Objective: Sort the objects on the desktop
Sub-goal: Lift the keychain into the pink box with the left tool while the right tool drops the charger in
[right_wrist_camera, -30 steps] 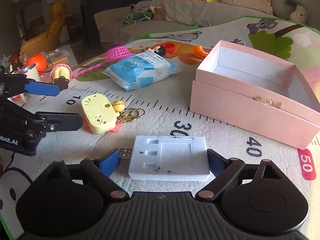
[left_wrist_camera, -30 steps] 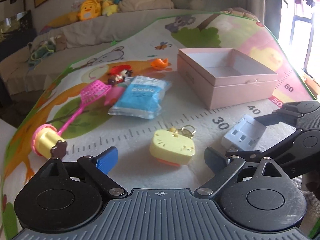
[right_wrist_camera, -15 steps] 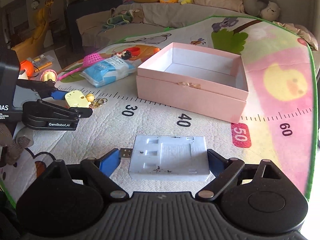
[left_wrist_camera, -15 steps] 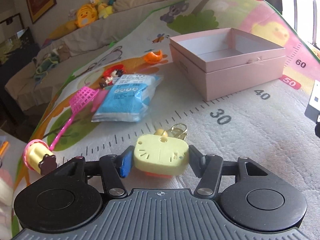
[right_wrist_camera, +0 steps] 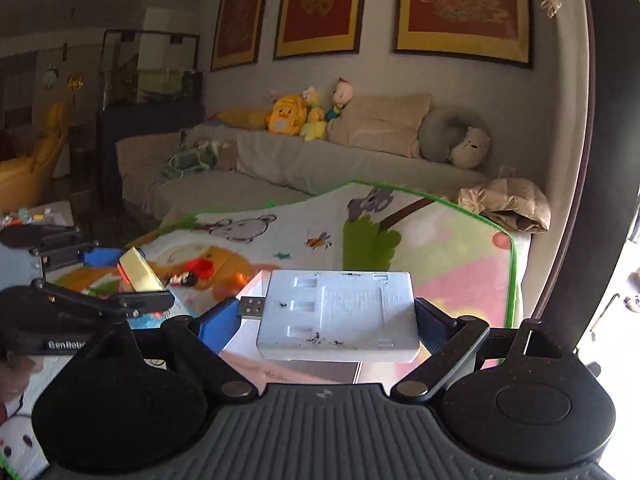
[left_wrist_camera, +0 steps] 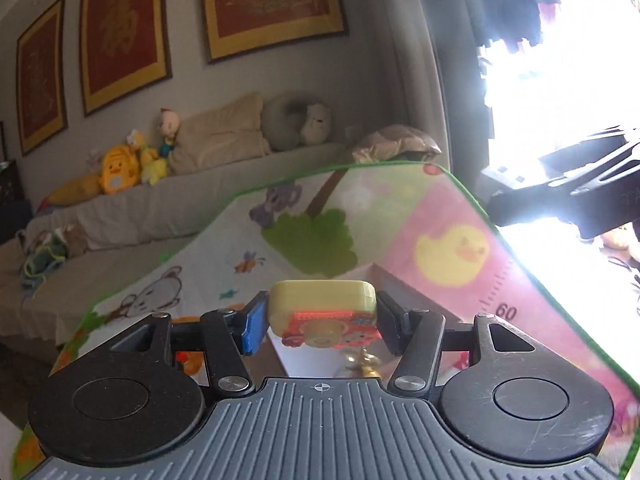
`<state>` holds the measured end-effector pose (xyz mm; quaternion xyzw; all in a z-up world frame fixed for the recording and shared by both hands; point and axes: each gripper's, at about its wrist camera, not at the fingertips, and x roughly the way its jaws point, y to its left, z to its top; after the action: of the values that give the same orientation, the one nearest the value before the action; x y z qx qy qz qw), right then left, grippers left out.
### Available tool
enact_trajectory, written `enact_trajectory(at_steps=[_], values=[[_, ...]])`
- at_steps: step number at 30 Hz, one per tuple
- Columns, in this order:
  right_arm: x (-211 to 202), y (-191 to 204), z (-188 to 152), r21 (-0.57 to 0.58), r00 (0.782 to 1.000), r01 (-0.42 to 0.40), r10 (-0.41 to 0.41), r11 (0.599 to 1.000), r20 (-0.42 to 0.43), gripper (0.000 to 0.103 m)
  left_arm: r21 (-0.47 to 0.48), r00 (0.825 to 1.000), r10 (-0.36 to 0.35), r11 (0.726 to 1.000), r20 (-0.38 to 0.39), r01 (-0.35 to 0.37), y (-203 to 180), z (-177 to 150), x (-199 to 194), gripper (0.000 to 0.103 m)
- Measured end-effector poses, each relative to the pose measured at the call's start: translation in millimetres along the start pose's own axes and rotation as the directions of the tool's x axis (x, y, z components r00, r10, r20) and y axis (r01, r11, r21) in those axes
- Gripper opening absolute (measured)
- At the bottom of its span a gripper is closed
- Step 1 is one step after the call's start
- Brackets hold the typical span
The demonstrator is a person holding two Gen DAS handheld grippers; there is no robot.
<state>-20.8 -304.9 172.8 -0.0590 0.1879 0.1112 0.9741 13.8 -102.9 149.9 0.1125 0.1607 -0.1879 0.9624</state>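
My left claw pinches the flat yellow plastic keychain toy in the air. My right claw pinches the white rectangular plastic USB hub above the pink cardboard box.

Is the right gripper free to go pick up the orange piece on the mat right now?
Probably not: the right gripper is shut on the white USB hub, so its jaws are full. The orange piece lies uncovered on the mat.
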Motion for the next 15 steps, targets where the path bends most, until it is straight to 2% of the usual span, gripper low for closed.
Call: enact_trajectory(at_steps=[2, 4, 6, 10, 13, 15], values=[[25, -8, 18, 0.034, 1.0, 0.003, -0.003, 0.999, 0.0, 0.091, -0.033, 1.0, -0.007, 0.999, 0.005, 0.008, 7, 10, 30, 0.063], [62, -16, 38, 0.07, 1.0, -0.003, 0.004, 0.998, -0.018, 0.092, -0.079, 1.0, -0.006, 0.997, -0.023, 0.005, 21, 13, 59, 0.086], [102, -25, 50, 0.116, 0.995, -0.054, 0.064, 0.992, -0.081, 0.094, -0.138, 0.998, 0.023, 0.99, -0.054, -0.031, 40, 6, 67, 0.09], [147, -34, 41, 0.197, 0.988, -0.041, 0.069, 0.98, -0.139, 0.096, -0.182, 0.991, 0.097, 0.977, -0.089, -0.112, 81, -31, 41, 0.097], [161, -27, 25, 0.178, 0.987, -0.026, 0.053, 0.984, -0.15, 0.096, -0.145, 0.973, 0.184, 0.968, -0.138, -0.204, 102, -67, 19, 0.098], [169, -20, 17, 0.178, 0.984, -0.027, 0.057, 0.984, -0.167, 0.096, -0.12, 0.958, 0.217, 0.963, -0.185, -0.242, 113, -90, 9, 0.098]])
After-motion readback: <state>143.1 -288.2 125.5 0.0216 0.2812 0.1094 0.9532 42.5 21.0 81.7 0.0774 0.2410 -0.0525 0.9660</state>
